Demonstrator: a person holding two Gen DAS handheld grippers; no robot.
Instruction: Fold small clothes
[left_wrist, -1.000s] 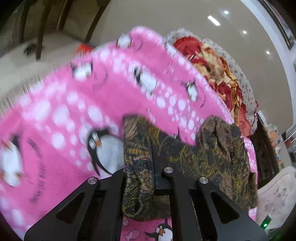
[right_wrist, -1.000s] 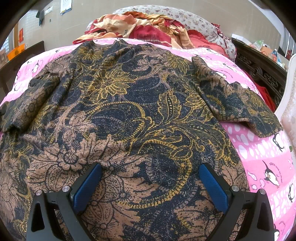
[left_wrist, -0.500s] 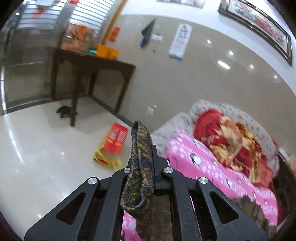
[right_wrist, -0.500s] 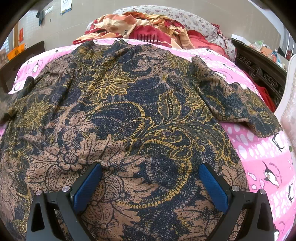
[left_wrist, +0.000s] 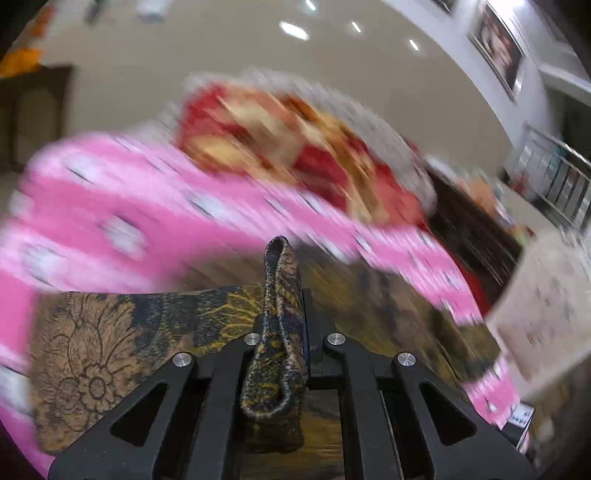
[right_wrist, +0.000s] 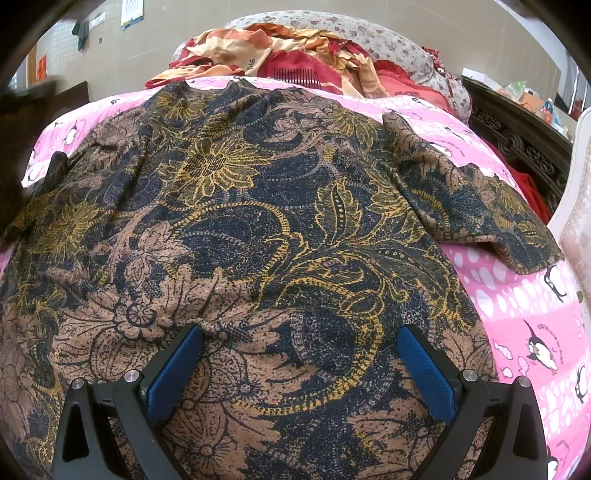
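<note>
The fold has barely begun, by the look of it: the dark navy-and-tan floral-print knit top (right_wrist: 258, 240) lies spread flat, front up, across the pink penguin-patterned bedspread (right_wrist: 517, 295), its right sleeve (right_wrist: 480, 206) out to the side and untucked, the body not yet doubled over. The left gripper (left_wrist: 284, 332) is pinched tight on a bunched edge of the same top, a loop of hem or cuff standing up between its black fingers (left_wrist: 229, 387), with a flap of the cloth lifted beside it. The right gripper (right_wrist: 299, 365) hangs over the lower middle of the top with its blue pads (right_wrist: 173, 373) spread wide, holding nothing. Left to do: both sleeves in, then the body. The left wrist view is smeared with motion blur, so which edge is held is hard to say, possibly the left sleeve. The hem nearest the camera is cut off.
</note>
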